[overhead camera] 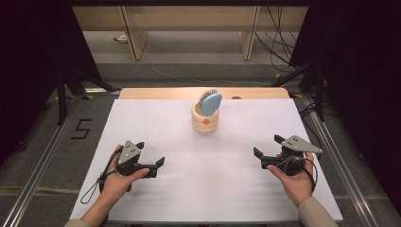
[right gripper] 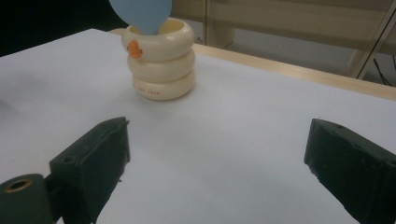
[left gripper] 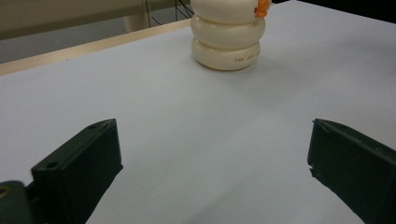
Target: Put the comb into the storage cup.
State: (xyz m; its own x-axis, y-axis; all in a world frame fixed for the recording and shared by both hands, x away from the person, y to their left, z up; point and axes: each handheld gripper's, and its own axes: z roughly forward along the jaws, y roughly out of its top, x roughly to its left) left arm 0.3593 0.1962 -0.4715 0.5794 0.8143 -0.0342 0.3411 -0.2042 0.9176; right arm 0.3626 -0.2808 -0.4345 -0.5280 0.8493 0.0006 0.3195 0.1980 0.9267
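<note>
A cream ringed holder [overhead camera: 205, 120] with a small orange mark stands upright at the back middle of the white table. A blue-backed hairbrush [overhead camera: 209, 102] sticks up out of it, bristles facing away. The holder [left gripper: 228, 35] lies ahead of my left gripper [left gripper: 212, 163], whose jaws are wide apart with nothing between them. My right gripper [right gripper: 217, 163] is also open and empty, with the holder [right gripper: 161, 60] and the brush [right gripper: 142, 14] ahead to its left. In the high view the left gripper [overhead camera: 150, 153] rests near the front left, and the right gripper [overhead camera: 268, 145] near the front right.
The white table top [overhead camera: 203, 189] ends in a wooden strip [overhead camera: 156, 92] at the back. Black frame legs and cables [overhead camera: 279, 42] stand on the floor beyond. A metal rail [overhead camera: 42, 161] runs along the left side, another on the right.
</note>
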